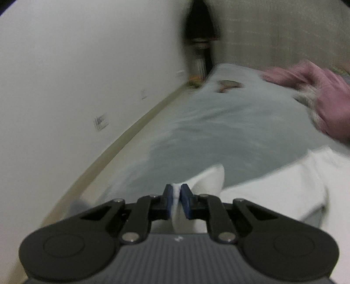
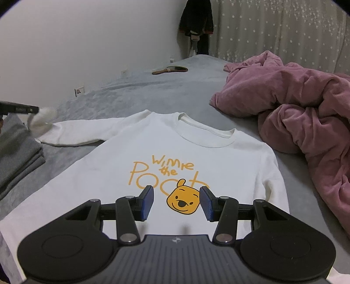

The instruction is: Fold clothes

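A white sweatshirt [image 2: 153,148] with a yellow bear print lies face up on the grey bed sheet [image 2: 153,91], its left sleeve stretched out to the left. My left gripper [image 1: 176,196] is shut on that sleeve's cuff [image 1: 210,179], with white fabric pinched between the blue pads [image 1: 168,201]. From the right wrist view the left gripper [image 2: 32,109] reaches in at the far left edge, with the cuff [image 2: 42,119] lifted off the sheet. My right gripper [image 2: 176,203] hovers open above the sweatshirt's chest, with nothing between its fingers. The sweatshirt's body [image 1: 273,185] shows at the lower right of the left wrist view.
A crumpled pink blanket [image 2: 306,109] fills the right side of the bed. Folded grey clothes [image 2: 17,153] are stacked at the left. A hand mirror [image 2: 170,70] lies far back on the sheet. A white wall runs along the left; dark clothes [image 2: 196,19] hang in the corner.
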`<state>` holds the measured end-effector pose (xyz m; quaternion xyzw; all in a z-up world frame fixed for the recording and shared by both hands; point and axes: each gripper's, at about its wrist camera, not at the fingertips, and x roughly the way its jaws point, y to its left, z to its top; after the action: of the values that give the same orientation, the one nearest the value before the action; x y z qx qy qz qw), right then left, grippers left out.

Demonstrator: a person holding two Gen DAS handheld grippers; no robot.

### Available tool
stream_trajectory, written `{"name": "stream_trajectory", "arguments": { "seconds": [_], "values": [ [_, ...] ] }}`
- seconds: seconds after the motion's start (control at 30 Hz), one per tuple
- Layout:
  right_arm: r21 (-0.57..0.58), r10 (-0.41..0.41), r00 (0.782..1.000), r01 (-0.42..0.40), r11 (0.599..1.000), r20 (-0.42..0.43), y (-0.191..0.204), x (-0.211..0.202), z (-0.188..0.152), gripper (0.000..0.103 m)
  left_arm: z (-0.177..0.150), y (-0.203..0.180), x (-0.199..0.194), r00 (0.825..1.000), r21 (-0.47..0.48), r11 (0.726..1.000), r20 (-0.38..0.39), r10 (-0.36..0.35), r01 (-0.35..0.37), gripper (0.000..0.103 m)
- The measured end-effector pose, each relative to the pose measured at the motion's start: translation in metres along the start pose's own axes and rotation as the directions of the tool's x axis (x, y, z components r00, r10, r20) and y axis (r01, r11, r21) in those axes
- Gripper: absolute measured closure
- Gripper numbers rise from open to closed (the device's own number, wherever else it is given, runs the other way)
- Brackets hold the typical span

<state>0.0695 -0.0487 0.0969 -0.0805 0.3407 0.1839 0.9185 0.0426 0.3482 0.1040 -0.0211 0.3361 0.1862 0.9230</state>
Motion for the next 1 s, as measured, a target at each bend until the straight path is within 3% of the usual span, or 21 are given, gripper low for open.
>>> {"name": "stream_trajectory", "arguments": {
  "seconds": [0.2, 0.33, 0.43, 0.53, 0.63, 0.8, 0.9, 1.0],
  "values": [
    [0.001, 0.004, 1.0, -0.004, 1.0, -0.001, 0.002, 0.002, 0.0, 0.057, 0.003, 0.049, 0.001, 0.994, -0.181, 0.978, -0.023, 0.106, -0.108, 0.093],
    [0.004, 0.009, 1.0, -0.009, 1.0, 0.004, 0.003, 0.003, 0.0, 0.057, 0.005, 0.064, -0.01, 0.99, -0.253, 0.959, 0.018, 0.139, -0.13, 0.093],
    [0.006, 0.009, 1.0, -0.009, 1.0, 0.008, 0.003, 0.003, 0.0, 0.057, 0.005, 0.068, -0.027, 0.986, -0.289, 0.951, 0.089, 0.143, -0.111, 0.093],
    [0.011, 0.006, 1.0, -0.006, 1.0, 0.008, 0.002, 0.003, 0.0, 0.057, 0.003, 0.067, -0.038, 0.975, -0.272, 0.953, 0.134, 0.176, -0.135, 0.093],
    [0.018, 0.007, 1.0, -0.007, 1.0, 0.006, 0.002, 0.004, -0.001, 0.057, -0.001, 0.061, -0.027, 0.969, -0.222, 0.954, 0.096, 0.228, -0.203, 0.093],
    [0.026, 0.01, 1.0, -0.011, 1.0, 0.012, 0.0, 0.001, 0.0, 0.057, 0.003, 0.077, -0.005, 0.967, -0.299, 0.93, 0.07, 0.244, -0.213, 0.093],
    [0.03, 0.01, 1.0, -0.011, 1.0, 0.015, -0.001, 0.0, 0.0, 0.057, 0.006, 0.078, 0.003, 0.967, -0.292, 0.934, 0.08, 0.24, -0.208, 0.093],
    [0.026, 0.011, 1.0, -0.011, 1.0, 0.0, -0.001, 0.003, -0.002, 0.057, 0.002, 0.067, 0.021, 0.974, -0.19, 0.958, 0.032, 0.224, -0.214, 0.092]
  ]
}}
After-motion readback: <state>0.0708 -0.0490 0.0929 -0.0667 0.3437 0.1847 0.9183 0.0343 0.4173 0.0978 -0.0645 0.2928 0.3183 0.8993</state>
